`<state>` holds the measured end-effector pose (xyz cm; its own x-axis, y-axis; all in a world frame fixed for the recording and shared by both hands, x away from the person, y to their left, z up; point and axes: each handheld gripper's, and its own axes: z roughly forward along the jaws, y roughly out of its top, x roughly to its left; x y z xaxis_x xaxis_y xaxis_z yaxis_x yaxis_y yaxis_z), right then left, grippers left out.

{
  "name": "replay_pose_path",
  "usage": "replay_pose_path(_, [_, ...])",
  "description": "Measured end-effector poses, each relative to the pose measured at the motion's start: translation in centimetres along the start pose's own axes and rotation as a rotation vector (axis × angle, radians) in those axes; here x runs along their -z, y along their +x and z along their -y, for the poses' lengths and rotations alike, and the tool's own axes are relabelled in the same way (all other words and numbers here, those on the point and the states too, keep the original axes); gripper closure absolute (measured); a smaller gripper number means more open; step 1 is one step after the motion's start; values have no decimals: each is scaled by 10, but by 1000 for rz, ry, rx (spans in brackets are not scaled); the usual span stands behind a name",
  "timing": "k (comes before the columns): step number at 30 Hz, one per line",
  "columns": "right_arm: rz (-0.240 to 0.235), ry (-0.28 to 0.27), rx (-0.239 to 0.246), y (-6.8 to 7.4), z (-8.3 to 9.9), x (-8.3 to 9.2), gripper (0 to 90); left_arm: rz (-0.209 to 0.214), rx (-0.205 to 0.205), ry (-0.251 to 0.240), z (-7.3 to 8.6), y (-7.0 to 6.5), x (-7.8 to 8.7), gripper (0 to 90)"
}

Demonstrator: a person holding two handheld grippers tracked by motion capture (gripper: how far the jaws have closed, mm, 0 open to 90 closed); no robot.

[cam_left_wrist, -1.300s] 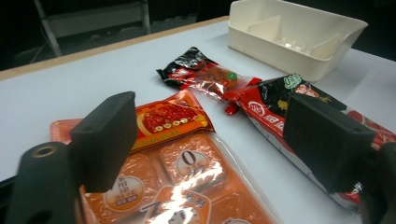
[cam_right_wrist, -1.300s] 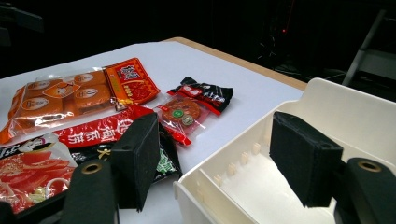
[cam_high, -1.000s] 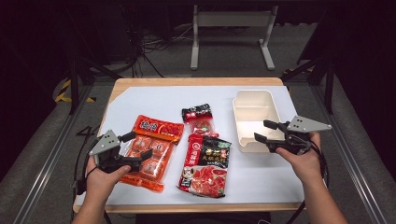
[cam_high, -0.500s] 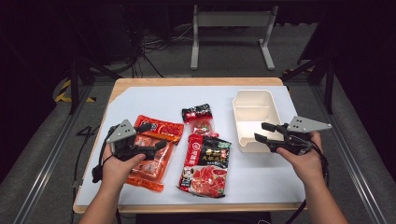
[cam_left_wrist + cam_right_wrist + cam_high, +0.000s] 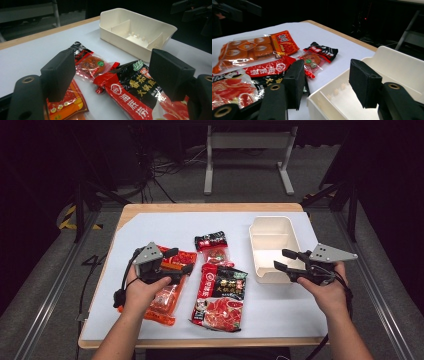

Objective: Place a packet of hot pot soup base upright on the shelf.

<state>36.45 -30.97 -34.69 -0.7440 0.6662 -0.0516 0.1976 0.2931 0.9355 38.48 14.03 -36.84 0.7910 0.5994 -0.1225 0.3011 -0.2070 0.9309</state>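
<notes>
White surface (image 5: pixel 165 227): my left claw (image 5: pixel 181 261) open, closing, over orange packet (image 5: pixel 165 297); right claw (image 5: pixel 282 260) open, empty, at tray (image 5: pixel 270 245).

A white sheet (image 5: pixel 175 222) covers the wooden tabletop; near its middle lies a small black-and-red snack packet (image 5: pixel 212 249), flat; just nearer the front edge lies a large red-and-black soup-base pouch (image 5: pixel 220 295), its top end touching the small packet. On the floor beyond the far edge stand a grey metal frame (image 5: pixel 248 150) and loose cables (image 5: pixel 170 167); yellow-black tape (image 5: pixel 67 217) shows off the far left corner.

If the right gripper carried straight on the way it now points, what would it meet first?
Most likely the near corner wall of the cream tray, which lies between the open jaws of the right gripper; depth is hard to judge.
</notes>
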Motion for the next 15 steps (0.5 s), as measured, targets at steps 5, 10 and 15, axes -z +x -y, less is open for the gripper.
replay_pose_path(5, [-7, 0, -17, 0, 0, 1, 460, 1, -9, 12, 4, -1, -15, 246])
replay_pose_path(10, [2, 2, -16, -1, 0, 3, 447, 26, 13, 22, 6, -1, -27, 268])
replay_pose_path(15, [-1, -8, -19, 0, -2, 5, 448, 37, 61, 58, 13, 4, -45, 305])
